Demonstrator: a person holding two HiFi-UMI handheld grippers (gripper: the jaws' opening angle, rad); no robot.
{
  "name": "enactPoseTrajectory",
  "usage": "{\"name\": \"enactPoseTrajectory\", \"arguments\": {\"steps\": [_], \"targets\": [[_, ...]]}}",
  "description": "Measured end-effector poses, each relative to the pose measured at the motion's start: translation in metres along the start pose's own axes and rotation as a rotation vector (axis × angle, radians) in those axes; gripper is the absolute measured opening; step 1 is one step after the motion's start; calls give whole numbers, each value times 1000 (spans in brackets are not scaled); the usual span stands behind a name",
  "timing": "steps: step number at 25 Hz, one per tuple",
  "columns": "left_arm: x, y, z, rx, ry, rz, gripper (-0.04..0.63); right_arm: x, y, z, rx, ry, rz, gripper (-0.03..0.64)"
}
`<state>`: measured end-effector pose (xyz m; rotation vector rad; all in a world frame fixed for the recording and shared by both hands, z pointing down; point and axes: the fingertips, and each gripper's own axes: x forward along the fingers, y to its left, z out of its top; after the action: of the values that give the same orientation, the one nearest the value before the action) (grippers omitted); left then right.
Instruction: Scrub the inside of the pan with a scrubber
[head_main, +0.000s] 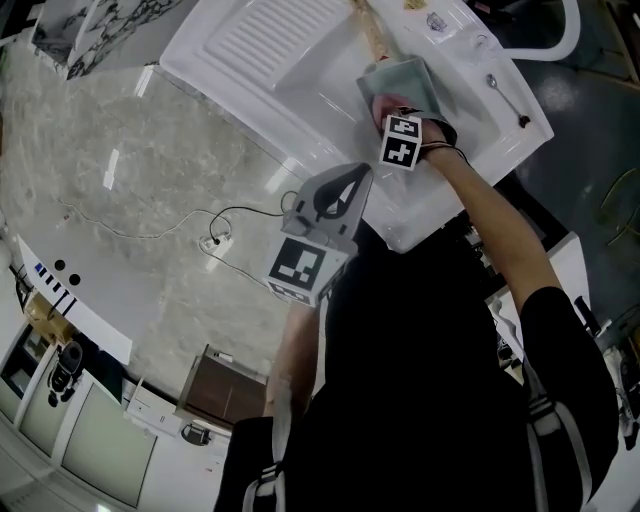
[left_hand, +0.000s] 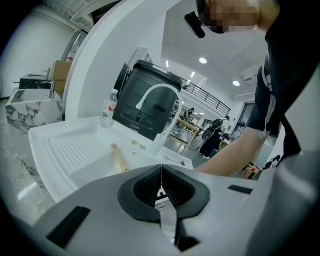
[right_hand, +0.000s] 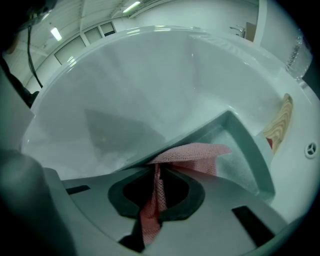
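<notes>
The right gripper (right_hand: 159, 170) has its fingers (right_hand: 191, 199) clamped on the pink mesh scrubber (right_hand: 195, 154), whose free end lies against the inside of the grey-green pan (right_hand: 252, 150). The pan sits in the basin of the white sink (head_main: 255, 50). To scrub well, I judge the mesh should be pressed flat and worked in short overlapping strokes into the corners, with the grip firm so the cloth does not slip out. The left gripper (left_hand: 161, 172) hangs over the sink's near edge, fingers (left_hand: 135, 188) together on nothing. It could steady the pan's wooden handle (right_hand: 280, 120). No brand is readable, and the bottle (left_hand: 107, 107) label is too small to read.
</notes>
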<state>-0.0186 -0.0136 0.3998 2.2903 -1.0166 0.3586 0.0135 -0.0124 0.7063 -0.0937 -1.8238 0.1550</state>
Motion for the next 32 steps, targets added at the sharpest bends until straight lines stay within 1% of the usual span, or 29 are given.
{"name": "enactPoseTrajectory", "arguments": {"steps": [5,7,10,15,21,26,29,32], "targets": [[0,3,-1,-9,-1,-2,32,-6,-30,15,49,-32,-51,46],[-1,6,-1,-19,-3,3,32,-7,-41,20,49,-39,-76,46],[-2,11,-1,-14,-4,6,32,-9,-54,26,51,-49,-105,46],[-4,15,1,-20,-1,9,32,-12,-71,35,70,-93,-165,46],[-1,16,-2,-8,13,0,32,-15,-93,42,92,-154,-263,46],[-1,17,-2,-5,17,-3,32,-19,-99,43,98,-161,-283,45],[1,18,-2,-4,15,-7,32,-20,-101,33,105,-146,-304,44],[4,17,-1,-6,11,-11,32,-20,-92,23,105,-133,-295,44]]}}
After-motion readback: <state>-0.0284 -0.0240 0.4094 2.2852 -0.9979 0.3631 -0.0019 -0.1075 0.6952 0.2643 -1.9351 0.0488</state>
